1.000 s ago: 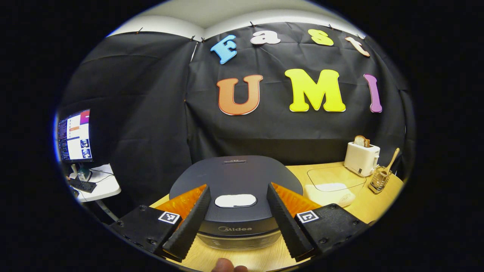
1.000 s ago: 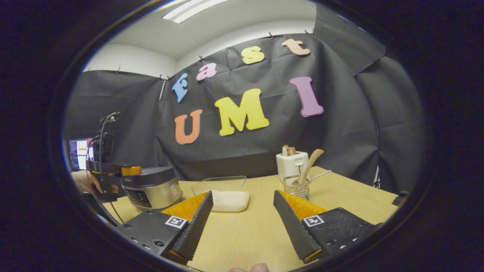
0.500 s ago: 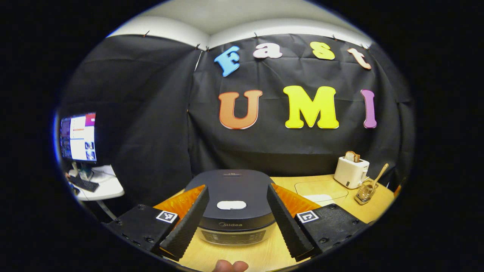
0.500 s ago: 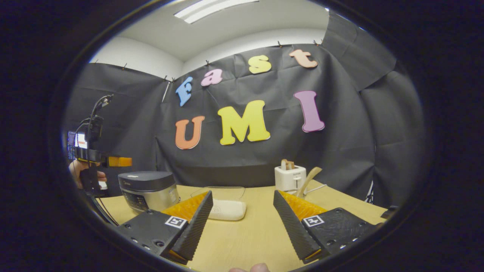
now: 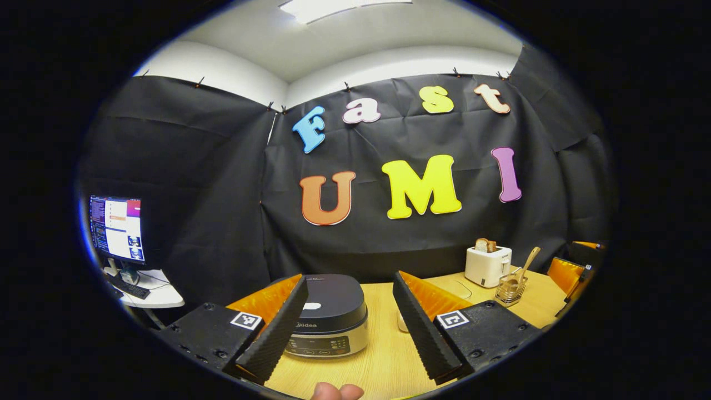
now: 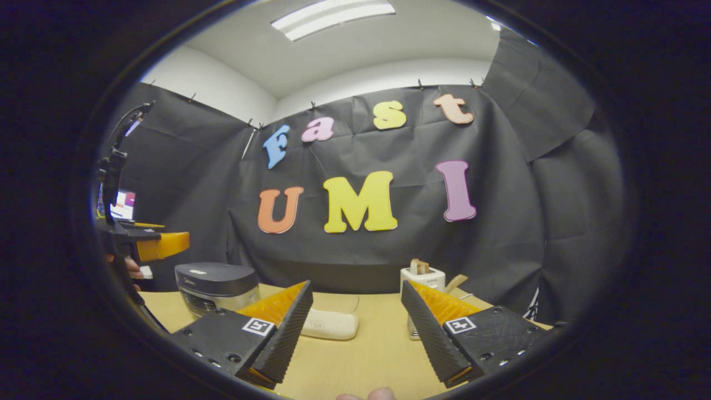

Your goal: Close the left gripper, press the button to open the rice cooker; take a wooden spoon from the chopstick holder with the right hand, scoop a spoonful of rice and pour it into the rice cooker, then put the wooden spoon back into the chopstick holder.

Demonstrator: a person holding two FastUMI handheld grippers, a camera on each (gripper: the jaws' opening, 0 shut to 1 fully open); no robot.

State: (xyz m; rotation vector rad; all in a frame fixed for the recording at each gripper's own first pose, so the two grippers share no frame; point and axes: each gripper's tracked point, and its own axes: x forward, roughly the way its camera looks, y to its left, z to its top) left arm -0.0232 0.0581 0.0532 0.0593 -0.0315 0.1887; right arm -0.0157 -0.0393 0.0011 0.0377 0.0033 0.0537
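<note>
Here, in the left gripper view, the left claw [image 5: 349,328] is spread wide with nothing between its fingers, hovering above the wooden counter [image 5: 377,355]. The rice cooker [image 5: 328,322] sits on the counter ahead, its dark lid down and the pale button [image 5: 311,305] on top untouched; the left finger partly covers its near side. Farther right stands a white toaster [image 5: 487,265] with bread in its slots, and just beside it the wire chopstick holder [image 5: 506,290] with the wooden spoon [image 5: 526,263] leaning out of it. The other claw shows at the far right edge [image 5: 565,275], well apart from the cooker. A monitor [image 5: 116,228] stands on a small white table [image 5: 150,286] off to the left. In the right gripper view, the right claw [image 6: 358,333] is likewise wide open and holds nothing, above the counter [image 6: 355,366]. The rice cooker [image 6: 216,286] sits at the left, lid closed, and a white rice container [image 6: 330,324] with a clear lid lies between the fingers. The toaster [image 6: 423,276] stands behind the right finger, which hides most of the chopstick holder [image 6: 412,328]; the spoon's handle [image 6: 456,281] pokes out beside the toaster. The left claw [image 6: 158,245] hangs at the left edge, above and apart from the cooker; from this side I cannot tell how its jaws stand.
</note>
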